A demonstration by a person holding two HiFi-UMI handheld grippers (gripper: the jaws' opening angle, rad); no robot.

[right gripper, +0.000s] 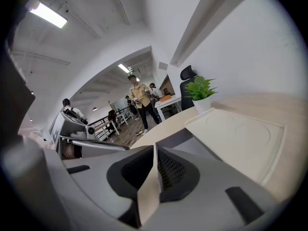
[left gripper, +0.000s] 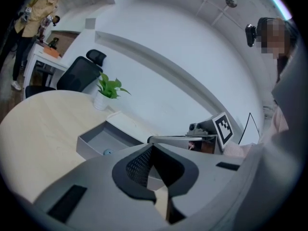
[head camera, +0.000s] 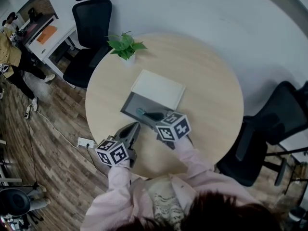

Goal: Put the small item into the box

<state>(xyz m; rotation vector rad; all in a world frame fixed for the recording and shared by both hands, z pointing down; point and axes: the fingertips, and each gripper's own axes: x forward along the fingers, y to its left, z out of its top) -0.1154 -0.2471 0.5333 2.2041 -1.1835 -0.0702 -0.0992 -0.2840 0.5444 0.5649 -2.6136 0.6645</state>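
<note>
An open grey box (head camera: 130, 105) lies at the middle of the round wooden table (head camera: 211, 81); it also shows in the left gripper view as the box (left gripper: 91, 139). The small teal item (head camera: 140, 112) rests on the box's floor, and the same item (left gripper: 108, 152) lies apart from both grippers. My right gripper (head camera: 155, 115) reaches over the box just right of the item, jaws shut with nothing between them (right gripper: 155, 148). At the box's near edge my left gripper (head camera: 136, 125) is shut and empty (left gripper: 153, 146).
The box's white lid (head camera: 159, 88) lies against its far side. A small potted plant (head camera: 126, 46) stands at the table's far edge. Black office chairs (head camera: 91, 28) stand behind and at the right (head camera: 269, 129). A power strip (head camera: 84, 141) lies on the wooden floor; people stand far left.
</note>
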